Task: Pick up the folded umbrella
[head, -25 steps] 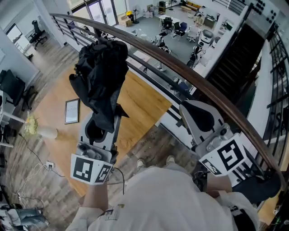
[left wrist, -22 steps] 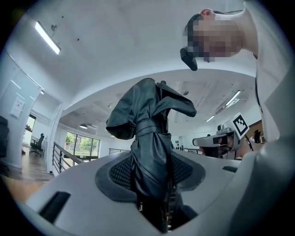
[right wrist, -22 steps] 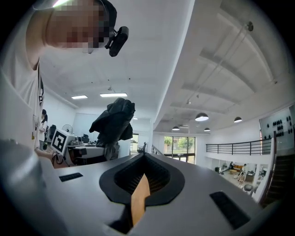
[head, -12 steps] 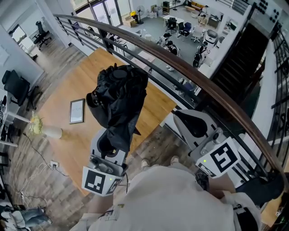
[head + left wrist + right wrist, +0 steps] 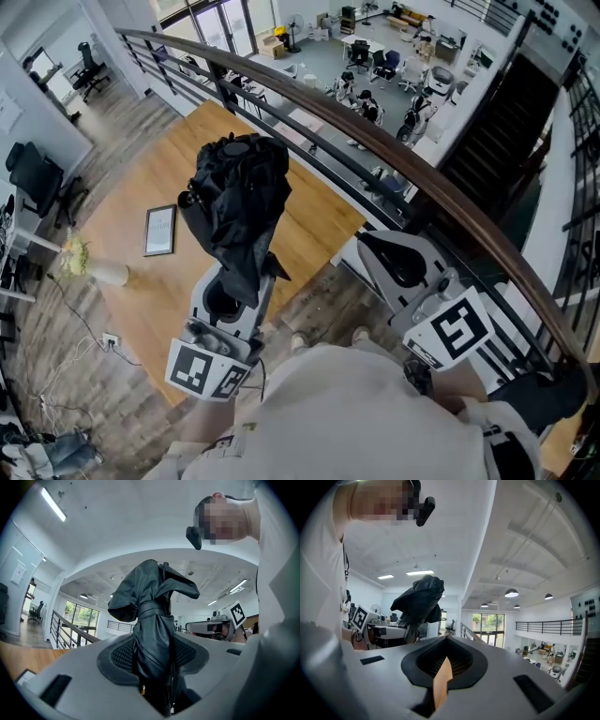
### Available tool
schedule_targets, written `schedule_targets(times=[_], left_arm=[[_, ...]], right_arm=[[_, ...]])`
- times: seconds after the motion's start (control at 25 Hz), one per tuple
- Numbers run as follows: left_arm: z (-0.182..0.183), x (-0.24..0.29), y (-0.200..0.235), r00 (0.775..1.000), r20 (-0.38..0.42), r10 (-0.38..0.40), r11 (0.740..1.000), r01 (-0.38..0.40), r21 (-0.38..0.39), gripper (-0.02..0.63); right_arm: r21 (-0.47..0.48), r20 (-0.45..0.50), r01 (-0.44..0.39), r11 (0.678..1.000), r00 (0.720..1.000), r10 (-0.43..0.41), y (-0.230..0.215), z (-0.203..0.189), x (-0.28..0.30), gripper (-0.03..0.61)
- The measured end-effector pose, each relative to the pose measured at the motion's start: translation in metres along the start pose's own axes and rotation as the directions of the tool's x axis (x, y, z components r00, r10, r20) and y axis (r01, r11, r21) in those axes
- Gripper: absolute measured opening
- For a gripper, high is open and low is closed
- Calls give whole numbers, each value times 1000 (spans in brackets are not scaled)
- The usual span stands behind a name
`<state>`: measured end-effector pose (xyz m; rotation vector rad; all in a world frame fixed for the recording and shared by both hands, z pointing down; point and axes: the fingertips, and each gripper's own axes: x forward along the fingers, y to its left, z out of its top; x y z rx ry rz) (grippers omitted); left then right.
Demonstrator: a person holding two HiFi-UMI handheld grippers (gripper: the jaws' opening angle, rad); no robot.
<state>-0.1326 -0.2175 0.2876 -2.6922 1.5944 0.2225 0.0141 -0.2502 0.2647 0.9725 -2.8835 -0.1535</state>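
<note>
Left gripper clamps the black folded umbrella upright in mid-air; only this view shows its wrap strap. Head view adds the railing beyond. Right gripper is pinched together, empty.

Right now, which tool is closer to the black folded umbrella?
Left. The left tool grips the folded umbrella itself; the right tool sits apart beside it, holding nothing.

Left gripper with folded umbrella sunk, shifted right in head view (right gripper lower too).
</note>
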Motion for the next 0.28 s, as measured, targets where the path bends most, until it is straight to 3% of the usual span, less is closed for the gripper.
schedule_targets(times=[0.28], left_arm=[[4,1,0,1000,-6,12,1000,-12,-4,207]], right_arm=[[2,-5,5,1000,1000,-5,-3,2,-2,28]])
